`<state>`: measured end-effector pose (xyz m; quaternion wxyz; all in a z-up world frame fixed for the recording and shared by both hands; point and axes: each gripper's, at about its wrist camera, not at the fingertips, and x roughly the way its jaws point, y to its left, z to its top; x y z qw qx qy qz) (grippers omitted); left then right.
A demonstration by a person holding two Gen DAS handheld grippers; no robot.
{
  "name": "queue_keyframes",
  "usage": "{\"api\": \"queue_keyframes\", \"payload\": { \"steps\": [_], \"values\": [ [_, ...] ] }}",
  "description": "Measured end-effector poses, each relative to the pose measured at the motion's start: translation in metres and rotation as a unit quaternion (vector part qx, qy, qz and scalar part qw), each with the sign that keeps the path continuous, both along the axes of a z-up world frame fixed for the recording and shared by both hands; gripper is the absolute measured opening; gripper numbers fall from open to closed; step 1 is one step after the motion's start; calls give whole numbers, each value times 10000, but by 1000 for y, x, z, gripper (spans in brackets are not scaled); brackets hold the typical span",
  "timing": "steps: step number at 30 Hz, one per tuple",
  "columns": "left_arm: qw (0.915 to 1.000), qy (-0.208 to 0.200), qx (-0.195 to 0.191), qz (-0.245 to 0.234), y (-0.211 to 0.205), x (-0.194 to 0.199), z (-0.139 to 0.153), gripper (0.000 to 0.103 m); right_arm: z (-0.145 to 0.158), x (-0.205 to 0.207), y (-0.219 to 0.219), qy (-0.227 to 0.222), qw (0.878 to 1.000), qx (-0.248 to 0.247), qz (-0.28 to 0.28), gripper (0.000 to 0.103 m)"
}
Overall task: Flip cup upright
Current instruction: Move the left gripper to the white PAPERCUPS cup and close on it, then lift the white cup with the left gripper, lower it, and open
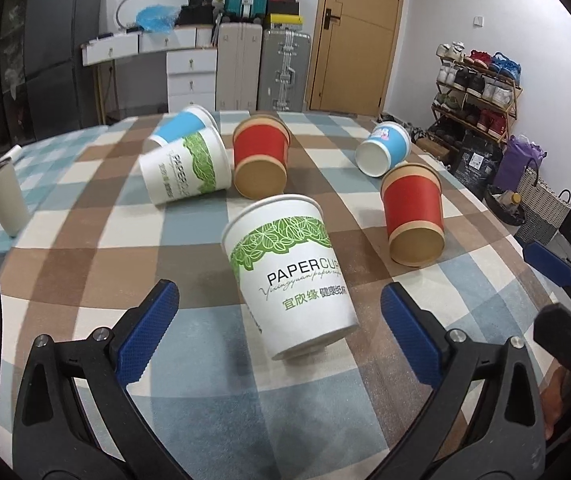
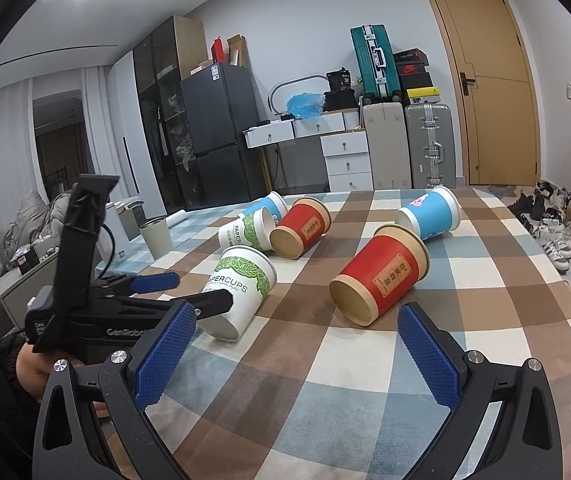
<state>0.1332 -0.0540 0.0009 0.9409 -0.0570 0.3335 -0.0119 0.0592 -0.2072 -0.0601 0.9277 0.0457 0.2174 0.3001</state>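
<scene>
Both tongs stand wide open and hold nothing. Left tongs (image 1: pixel 279 332) sit low over the checked desk (image 1: pixel 85 272), and the nearest white cup (image 1: pixel 289 276) with green leaves is between the two blue pads, at 12 o'clock from them; whether a pad touches it, I cannot tell. This cup is tilted, its open mouth away from the camera and its base toward the tongs, with the base edge near the cloth. In the right wrist view the same white cup (image 2: pixel 241 292) leans on its side at 10 o'clock from the right tongs (image 2: pixel 297 344), and the left tongs (image 2: pixel 189 292) reach it from the left. A red cup (image 2: pixel 381 276) lies on its side at 12 o'clock from the right tongs, its base toward the camera, apart from the pads. Farther back lie a second red cup (image 2: pixel 301 228), a second white cup (image 2: pixel 247 232) and a blue cup (image 2: pixel 431 214), all on their sides. One more blue cup (image 1: pixel 185 124) lies behind the far white cup. A grey tumbler (image 1: pixel 3 200) stands upright at 9 o'clock on the desk.
</scene>
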Motion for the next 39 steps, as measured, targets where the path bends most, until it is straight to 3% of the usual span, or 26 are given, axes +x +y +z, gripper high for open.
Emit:
{"api": "queue_keyframes", "payload": {
  "steps": [8, 11, 13, 20, 27, 39],
  "values": [
    [9982, 590, -132, 52, 4, 35, -16, 90, -4, 10, 6, 249, 9995, -164, 99, 103],
    [9971, 730, -189, 39, 7, 43, -21, 75, -5, 11, 9, 301, 9993, -238, 35, 103],
    [9964, 804, -252, 26, 10, 48, -24, 59, -6, 14, 11, 402, 9988, -292, -49, 103],
    [9962, 829, -274, -24, 18, 49, -26, 58, -5, 25, 12, 612, 9973, -303, -260, 103],
    [9969, 731, -301, 3, 29, 40, -20, 58, -2, 22, 24, 474, 9967, -482, -450, 103],
    [9983, 321, -387, 277, 44, -11, 8, 58, -3, 12, 31, 359, 9978, -525, -204, 103]
  ]
}}
